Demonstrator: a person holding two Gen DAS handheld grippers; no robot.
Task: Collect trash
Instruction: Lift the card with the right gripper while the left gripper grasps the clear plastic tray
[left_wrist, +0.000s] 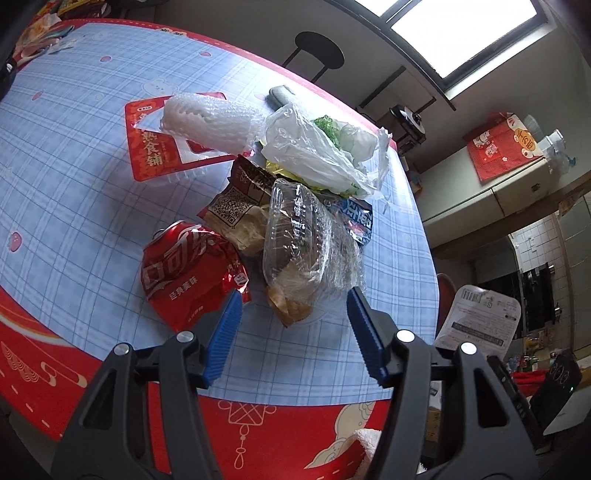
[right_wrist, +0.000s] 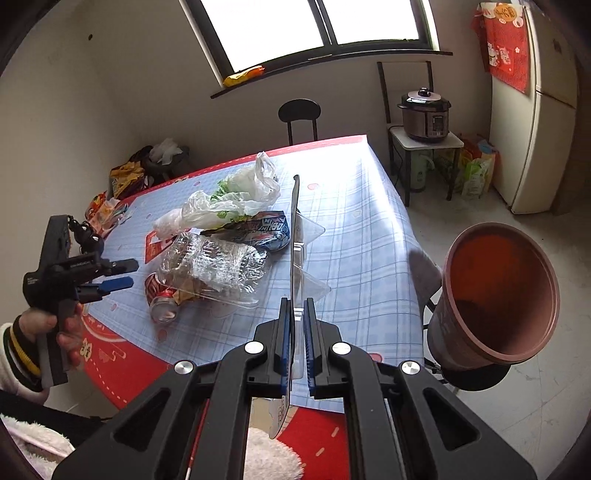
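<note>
Your right tool (right_wrist: 295, 332) is clenched on a thin clear plastic lid (right_wrist: 294, 236), held edge-on above the desk (right_wrist: 354, 229). The brown bin (right_wrist: 498, 295) sits just off the desk's right edge. Carry the lid fully over the rim before letting go. Your left tool (left_wrist: 293, 306) hangs released before the clear food box (left_wrist: 295, 236); beside it lies the crushed red can (left_wrist: 188, 269).

Both wrist views look down along their jaws, sharing the trash pile (left_wrist: 280, 206) (right_wrist: 218, 254).
</note>
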